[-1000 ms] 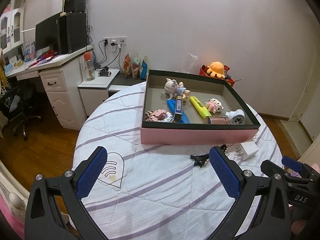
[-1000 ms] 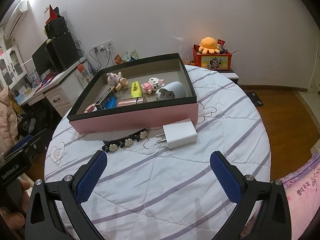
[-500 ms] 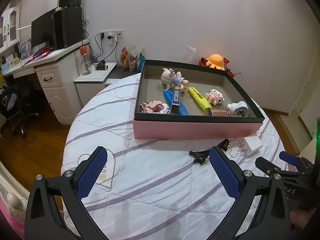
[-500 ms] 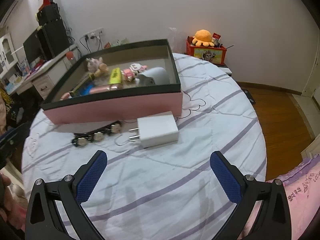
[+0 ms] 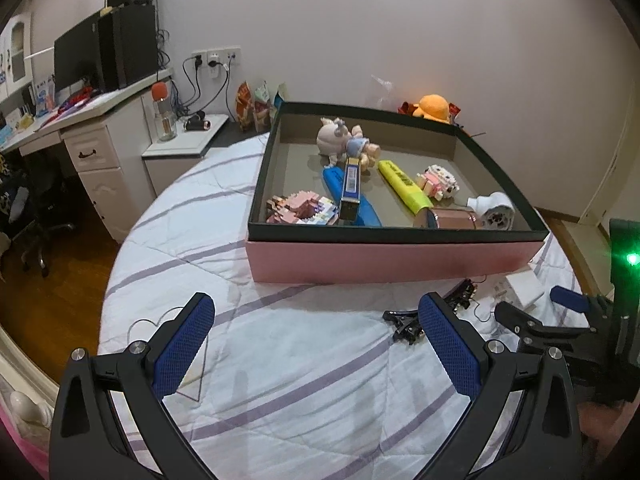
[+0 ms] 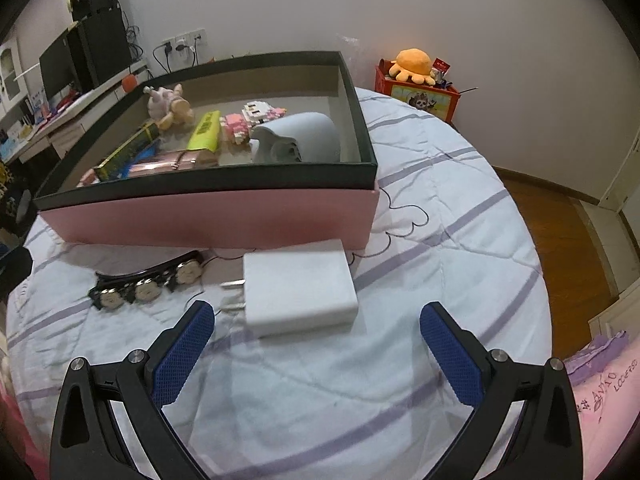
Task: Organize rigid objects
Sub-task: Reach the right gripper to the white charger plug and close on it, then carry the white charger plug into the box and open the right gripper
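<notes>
The right gripper (image 6: 316, 318), jaws apart, hovers just before the white charger (image 6: 298, 286) at frame center, below the pink box (image 6: 212, 222). The left gripper (image 5: 316, 320) is spread wide over the quilt (image 5: 280, 380).

White charger (image 6: 298, 286), pink black-rimmed box (image 6: 224, 220), purple-striped white quilt (image 6: 440, 248)

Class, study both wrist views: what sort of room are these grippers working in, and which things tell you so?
Most likely a bedroom or home study. A quilted striped cover lies over the round surface, a white desk carries a monitor, and an orange plush toy sits on a red box by the wall.
</notes>
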A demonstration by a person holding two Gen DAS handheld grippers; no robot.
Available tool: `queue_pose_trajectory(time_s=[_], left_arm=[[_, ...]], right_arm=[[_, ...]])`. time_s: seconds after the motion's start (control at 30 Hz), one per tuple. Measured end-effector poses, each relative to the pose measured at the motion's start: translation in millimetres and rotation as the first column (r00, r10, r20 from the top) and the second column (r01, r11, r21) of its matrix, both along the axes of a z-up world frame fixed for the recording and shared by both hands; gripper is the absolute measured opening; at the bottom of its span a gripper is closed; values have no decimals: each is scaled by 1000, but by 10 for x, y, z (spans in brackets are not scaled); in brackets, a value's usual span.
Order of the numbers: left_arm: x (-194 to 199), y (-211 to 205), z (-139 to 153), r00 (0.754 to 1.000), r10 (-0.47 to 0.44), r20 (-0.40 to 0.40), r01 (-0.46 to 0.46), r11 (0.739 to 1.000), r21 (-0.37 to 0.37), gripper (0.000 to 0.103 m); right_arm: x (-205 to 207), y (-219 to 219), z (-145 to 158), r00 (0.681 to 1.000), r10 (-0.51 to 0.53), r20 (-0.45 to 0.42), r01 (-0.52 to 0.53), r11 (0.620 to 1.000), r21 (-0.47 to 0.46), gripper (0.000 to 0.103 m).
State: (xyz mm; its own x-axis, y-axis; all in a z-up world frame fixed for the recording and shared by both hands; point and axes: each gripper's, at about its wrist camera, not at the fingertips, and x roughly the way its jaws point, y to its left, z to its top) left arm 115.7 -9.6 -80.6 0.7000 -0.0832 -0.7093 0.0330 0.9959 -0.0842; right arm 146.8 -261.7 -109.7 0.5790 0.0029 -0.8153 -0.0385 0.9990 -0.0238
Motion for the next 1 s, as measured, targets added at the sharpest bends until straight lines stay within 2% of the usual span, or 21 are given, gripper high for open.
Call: queue_pose_trajectory(time_s=[0.13,0.2,0.33,0.7,1.0], left_arm=[[51,-15,-58,1000,0,-12,0,1000,1,103],[61,-16,-81,1000,1,-18,-1,1000,1,103],[48,-13,-109,1000,0,-26,0,1000,-8,103],[-81,24,-12,1000,-2,2,2,1000,-24,103],[-1,115,127,999,14,45,-13,1000,-23,103]], right_arm=[[94,43,-62,1000,22,-14,-23,999,-31,103],[99,63,-79,999,34,-14,-34,999,-36,97],[50,78,-35,999,46,4,-46,999,-12,67],[-162,82,109,998,53,22,-54,998,43,67],[-231,254,553,989,99,111,-106,993,58,67]])
